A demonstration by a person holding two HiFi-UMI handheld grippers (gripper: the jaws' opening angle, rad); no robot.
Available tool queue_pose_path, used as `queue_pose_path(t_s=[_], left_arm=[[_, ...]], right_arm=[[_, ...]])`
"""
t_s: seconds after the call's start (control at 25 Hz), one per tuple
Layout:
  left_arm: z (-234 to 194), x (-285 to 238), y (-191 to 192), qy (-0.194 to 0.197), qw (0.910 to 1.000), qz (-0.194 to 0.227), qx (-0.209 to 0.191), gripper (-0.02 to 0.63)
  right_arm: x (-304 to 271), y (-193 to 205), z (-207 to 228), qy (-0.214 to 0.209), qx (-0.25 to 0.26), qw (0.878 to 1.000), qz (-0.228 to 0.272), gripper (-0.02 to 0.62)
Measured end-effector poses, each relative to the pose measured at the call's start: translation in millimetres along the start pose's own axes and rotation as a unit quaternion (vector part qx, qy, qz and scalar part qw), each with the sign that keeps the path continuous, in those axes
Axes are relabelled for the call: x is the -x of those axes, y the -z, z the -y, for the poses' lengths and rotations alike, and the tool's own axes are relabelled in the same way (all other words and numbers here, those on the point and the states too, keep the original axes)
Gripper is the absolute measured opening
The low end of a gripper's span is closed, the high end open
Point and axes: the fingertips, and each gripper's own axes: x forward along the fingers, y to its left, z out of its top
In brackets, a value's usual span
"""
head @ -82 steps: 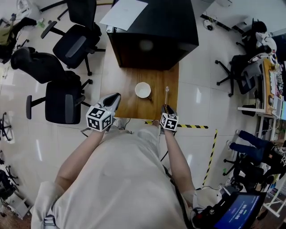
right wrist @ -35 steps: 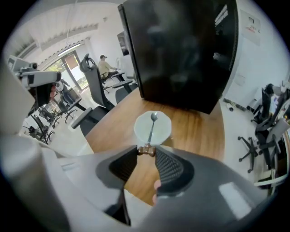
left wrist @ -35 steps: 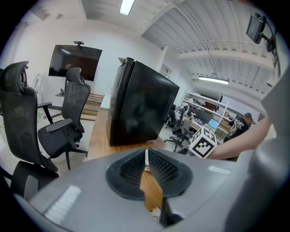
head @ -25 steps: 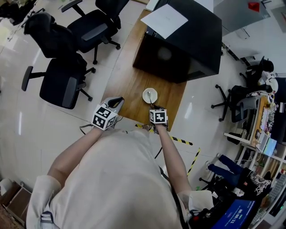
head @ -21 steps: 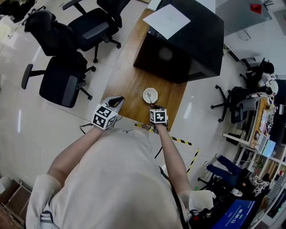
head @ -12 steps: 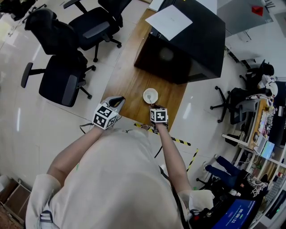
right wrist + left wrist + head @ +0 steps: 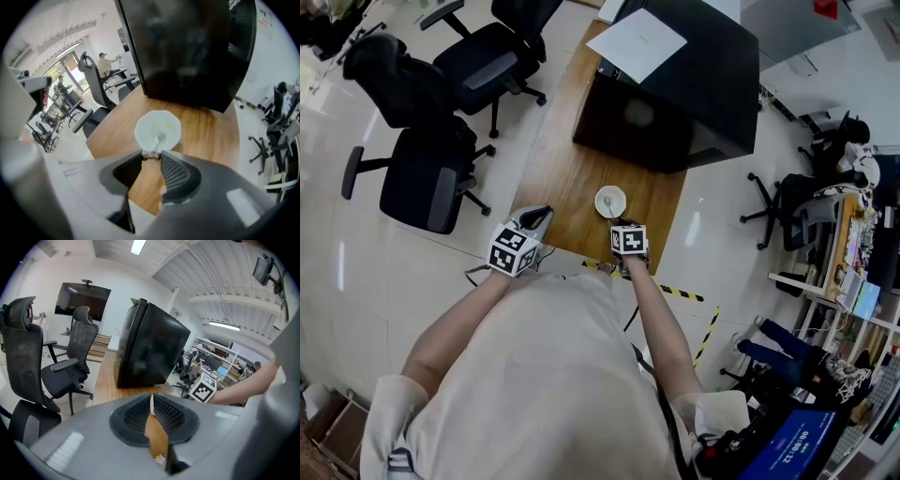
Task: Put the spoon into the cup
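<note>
Room: glossy white floor [image 7: 356, 281], black office chairs [image 7: 417, 192] at left.
Surface: brown wooden table [image 7: 567, 169] carrying a large black box [image 7: 694, 103] with a white paper sheet [image 7: 637, 44] on top.
Left gripper view only: left gripper [image 7: 151, 401], jaws together, nothing between.
Head view: round white cup [image 7: 610, 200] near the table's front edge.
Right gripper view only: right gripper [image 7: 151, 157], jaws clamped on the brown handle end of a slim pale spoon [image 7: 161, 137], whose bowl lies inside the cup.
</note>
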Motion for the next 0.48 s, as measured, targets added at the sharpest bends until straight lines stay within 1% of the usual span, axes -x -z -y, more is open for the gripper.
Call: queue_pose_path(t_s=[0.32,0.48], left_arm=[[0.6,2.9,-6.3,0.001,1.0000,-0.003,-0.008,0.000],[-1.1,5.8,-5.9,0.005,0.9998,-0.007,-0.017,0.000]], right_arm=[[1.0,-3.3,0.5,-0.005,-0.006,1.000,0.015,0.129],[2.4,-4.5,4.0,0.011,-0.008,0.999,0.032,0.138]])
